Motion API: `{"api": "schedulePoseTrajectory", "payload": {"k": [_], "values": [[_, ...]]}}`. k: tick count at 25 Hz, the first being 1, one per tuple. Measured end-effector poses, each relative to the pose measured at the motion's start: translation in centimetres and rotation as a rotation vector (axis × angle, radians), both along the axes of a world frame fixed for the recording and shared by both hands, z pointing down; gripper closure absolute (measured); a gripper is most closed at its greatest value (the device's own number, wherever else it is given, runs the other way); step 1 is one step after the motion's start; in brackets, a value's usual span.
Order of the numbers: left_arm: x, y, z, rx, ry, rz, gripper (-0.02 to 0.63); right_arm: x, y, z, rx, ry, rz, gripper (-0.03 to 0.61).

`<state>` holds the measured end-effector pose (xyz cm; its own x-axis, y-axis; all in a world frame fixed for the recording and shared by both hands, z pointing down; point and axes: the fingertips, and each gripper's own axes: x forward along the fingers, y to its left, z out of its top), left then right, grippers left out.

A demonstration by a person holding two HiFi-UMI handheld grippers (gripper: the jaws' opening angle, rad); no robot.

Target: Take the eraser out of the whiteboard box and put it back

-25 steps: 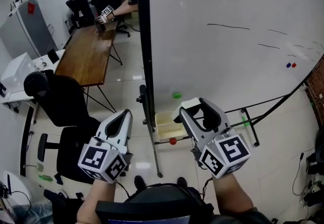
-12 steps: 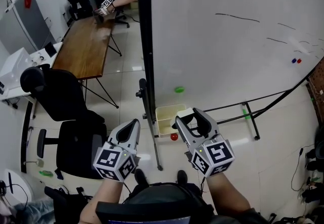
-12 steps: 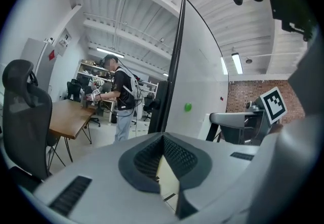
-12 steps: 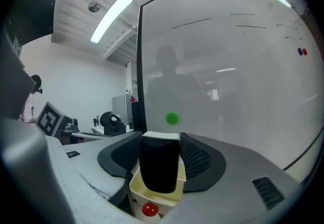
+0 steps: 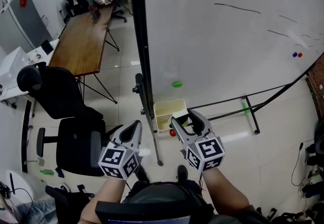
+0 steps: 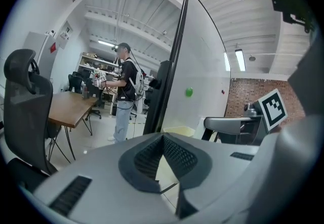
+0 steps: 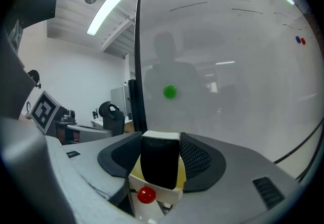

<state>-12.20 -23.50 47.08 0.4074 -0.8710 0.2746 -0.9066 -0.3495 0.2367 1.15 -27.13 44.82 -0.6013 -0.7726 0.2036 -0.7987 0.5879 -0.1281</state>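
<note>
Right hand-held gripper point(image 7: 161, 139) pinching the black-felt, white-backed block eraser point(image 7: 161, 167) by its flat sides, just at the open cream plastic whiteboard box point(image 5: 169, 109). The eraser is probably light and slightly compressible. Left hand-held gripper point(image 6: 163, 139) pressed together, empty.

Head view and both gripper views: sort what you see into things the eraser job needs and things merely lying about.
Job:
eraser, held between the fingers of the right gripper
pale yellow box on the whiteboard

Lying about:
green magnet
red ball on the box front
office chair
wooden table
left gripper, shut and empty
</note>
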Motion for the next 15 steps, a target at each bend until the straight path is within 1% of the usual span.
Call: {"api": "schedulePoseTrajectory", "payload": {"k": [5,10,15], "values": [[0.4,0.3,0.8,-0.02,0.005,0.012,0.58,-0.4,0.0,2.8,-0.055,0.042,-0.001,0.318],[0.5,0.4,1.0,-0.027,0.009,0.017,0.58,-0.6,0.2,4.5,-0.098,0.073,0.011,0.318],[0.6,0.1,1.0,-0.026,0.016,0.017,0.58,-0.7,0.2,5.0,-0.108,0.084,0.018,0.318]]}}
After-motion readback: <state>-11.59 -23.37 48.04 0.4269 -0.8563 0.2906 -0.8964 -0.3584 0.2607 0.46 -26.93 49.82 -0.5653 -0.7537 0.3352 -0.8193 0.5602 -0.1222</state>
